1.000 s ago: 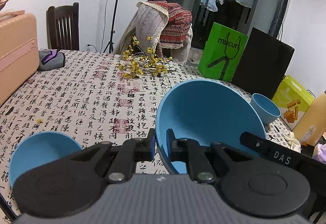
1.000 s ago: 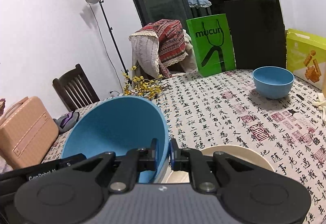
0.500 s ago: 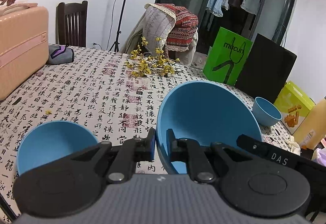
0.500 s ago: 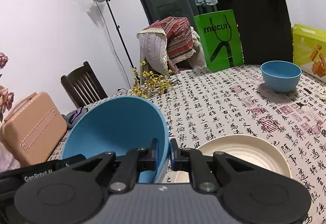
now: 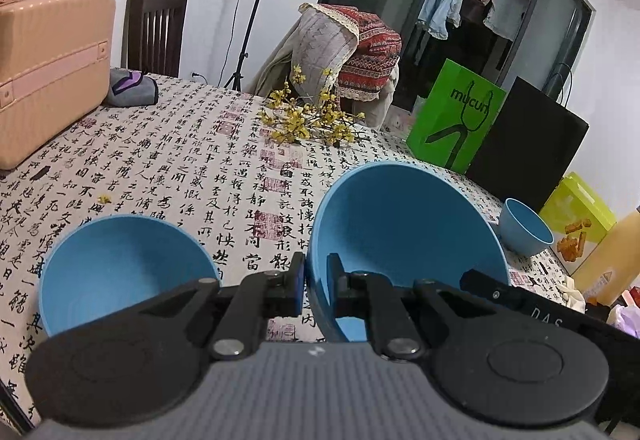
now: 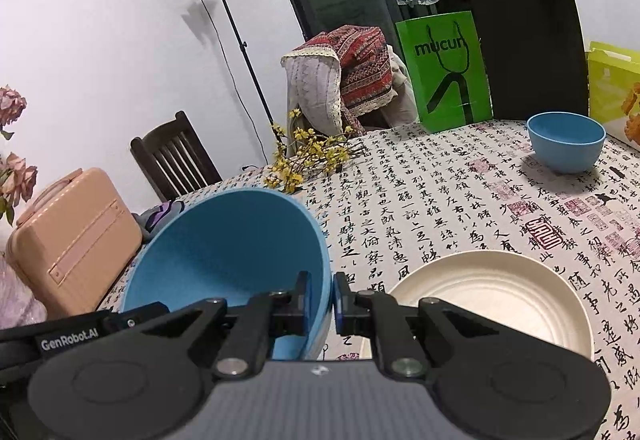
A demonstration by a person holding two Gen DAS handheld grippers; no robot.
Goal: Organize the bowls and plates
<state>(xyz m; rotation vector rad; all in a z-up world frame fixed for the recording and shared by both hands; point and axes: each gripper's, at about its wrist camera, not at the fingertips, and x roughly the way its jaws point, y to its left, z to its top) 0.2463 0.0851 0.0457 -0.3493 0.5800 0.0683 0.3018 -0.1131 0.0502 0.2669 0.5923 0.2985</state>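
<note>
A large blue bowl hangs tilted above the table, held from both sides. My left gripper is shut on its left rim. My right gripper is shut on the opposite rim of the same large blue bowl. A second blue bowl stands on the table below and left of my left gripper. Just right of my right gripper lies a cream plate. A small blue bowl stands at the far right of the table; the left wrist view also shows this small bowl.
The table wears a calligraphy-print cloth. A peach suitcase lies on its left, yellow flower sprigs at the back. A green bag, black bag and yellow box line the far right. An orange bottle stands at the right edge.
Both grippers keep their hold on the large blue bowl. The left view has shifted so the second blue bowl shows larger and fuller; more of the cream plate shows in the right view.
</note>
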